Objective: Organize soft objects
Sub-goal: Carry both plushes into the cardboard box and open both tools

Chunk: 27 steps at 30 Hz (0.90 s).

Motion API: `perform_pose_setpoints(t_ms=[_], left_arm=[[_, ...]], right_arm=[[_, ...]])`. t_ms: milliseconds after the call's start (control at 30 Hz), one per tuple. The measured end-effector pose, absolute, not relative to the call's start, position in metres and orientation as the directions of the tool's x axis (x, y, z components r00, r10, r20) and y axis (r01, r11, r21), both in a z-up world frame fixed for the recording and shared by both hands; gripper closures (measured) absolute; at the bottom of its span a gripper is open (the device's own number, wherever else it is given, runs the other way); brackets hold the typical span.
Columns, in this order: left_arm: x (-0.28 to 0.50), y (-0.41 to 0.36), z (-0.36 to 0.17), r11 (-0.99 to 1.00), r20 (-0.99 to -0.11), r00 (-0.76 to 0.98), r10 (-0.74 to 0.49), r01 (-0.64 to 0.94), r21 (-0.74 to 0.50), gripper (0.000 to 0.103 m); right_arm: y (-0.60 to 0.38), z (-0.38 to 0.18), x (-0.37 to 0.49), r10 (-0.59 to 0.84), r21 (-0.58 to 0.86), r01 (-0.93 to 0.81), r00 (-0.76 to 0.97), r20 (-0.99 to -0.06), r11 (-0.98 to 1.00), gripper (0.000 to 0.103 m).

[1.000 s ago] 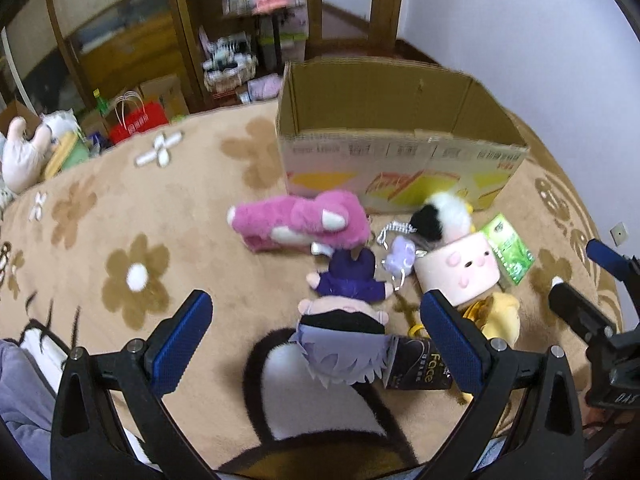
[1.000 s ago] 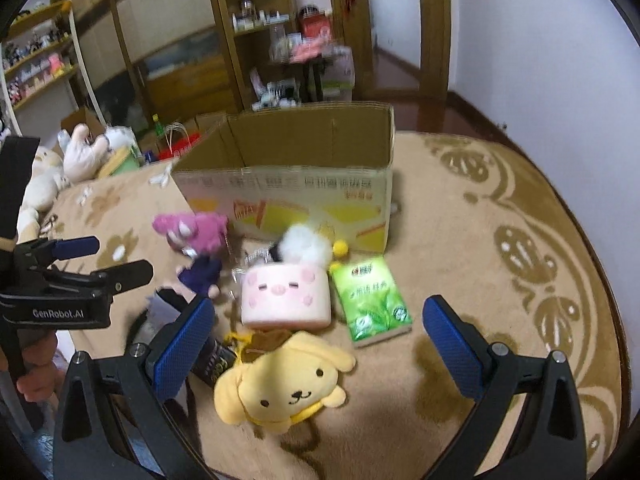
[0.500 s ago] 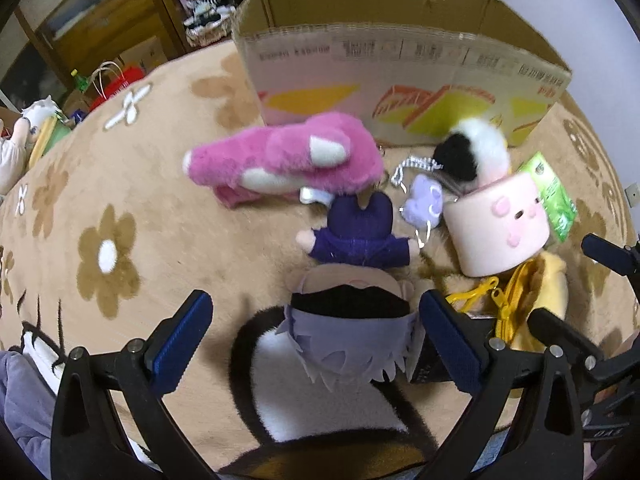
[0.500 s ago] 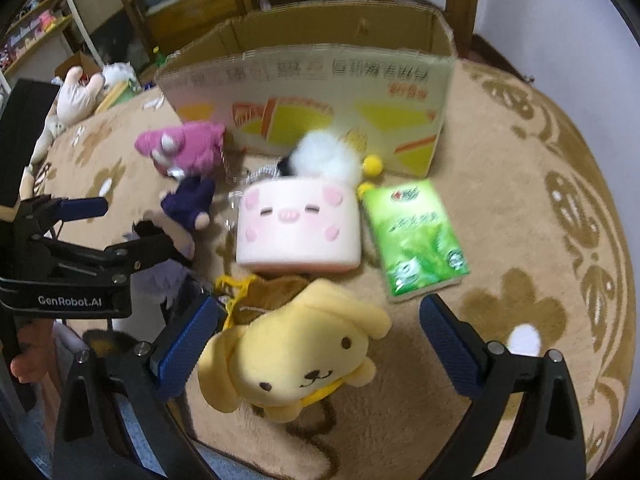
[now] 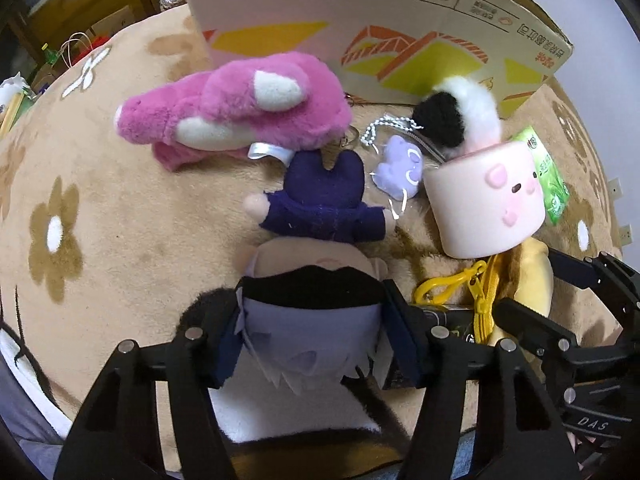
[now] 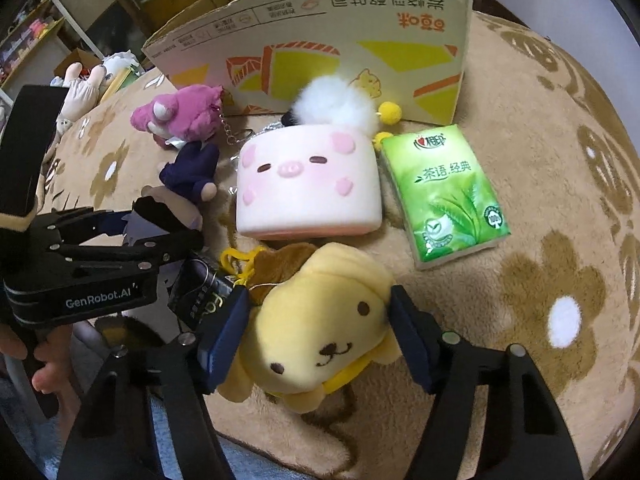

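My left gripper (image 5: 316, 336) is shut on the head of a doll with lilac hair and a navy outfit (image 5: 320, 216), which lies on the rug. My right gripper (image 6: 320, 328) is shut on the head of a yellow dog plush (image 6: 320, 332). Beyond them lie a pink plush (image 5: 232, 108), a pink pig cube (image 6: 308, 184), a black and white pom-pom (image 5: 460, 116), a small lilac charm (image 5: 400, 168) and a green tissue pack (image 6: 444, 192). An open cardboard box (image 6: 320, 28) stands behind them. The left gripper also shows in the right wrist view (image 6: 160, 232).
A beige rug with brown flowers (image 5: 100, 200) lies under everything. A black packet (image 6: 200, 292) lies beside the yellow plush. Shelves, bags and other toys (image 6: 84, 80) are at the far left. A white wall (image 5: 600, 8) is at the right.
Both grippers came down and forward and went from wide open to shut, the left on the lilac-haired doll's head, the right on the yellow dog plush.
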<state>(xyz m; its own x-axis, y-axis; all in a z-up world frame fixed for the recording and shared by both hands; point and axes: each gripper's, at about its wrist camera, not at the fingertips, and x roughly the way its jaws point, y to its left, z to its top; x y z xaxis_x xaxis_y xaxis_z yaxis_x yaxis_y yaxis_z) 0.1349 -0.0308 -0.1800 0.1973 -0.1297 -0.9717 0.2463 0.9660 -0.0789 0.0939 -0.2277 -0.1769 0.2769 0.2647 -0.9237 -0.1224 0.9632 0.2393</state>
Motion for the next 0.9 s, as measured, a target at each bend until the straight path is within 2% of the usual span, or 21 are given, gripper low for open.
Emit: perform_pose_setpoints(t_ms=[233, 567, 900], left_arm=[[0.127, -0.023, -0.167, 0.973, -0.961, 0.244, -0.131, 0.217, -0.078, 0.043], [0.101, -0.006, -0.117, 0.986, -0.896, 0.432, -0.102, 0.165, -0.033, 0.043], [0.078, 0.008, -0.069, 0.992, -0.772, 0.627, -0.100, 0.124, -0.027, 0.043]], right_arm=[[-0.241, -0.160, 0.085, 0.235, 0.211, -0.106, 0.345, -0.909, 0.972, 0.045], [-0.252, -0.128, 0.067, 0.190, 0.174, -0.078, 0.482, -0.855, 0.982, 0.046], [-0.254, -0.086, 0.050, 0.162, 0.156, -0.072, 0.682, -0.713, 0.985, 0.046]])
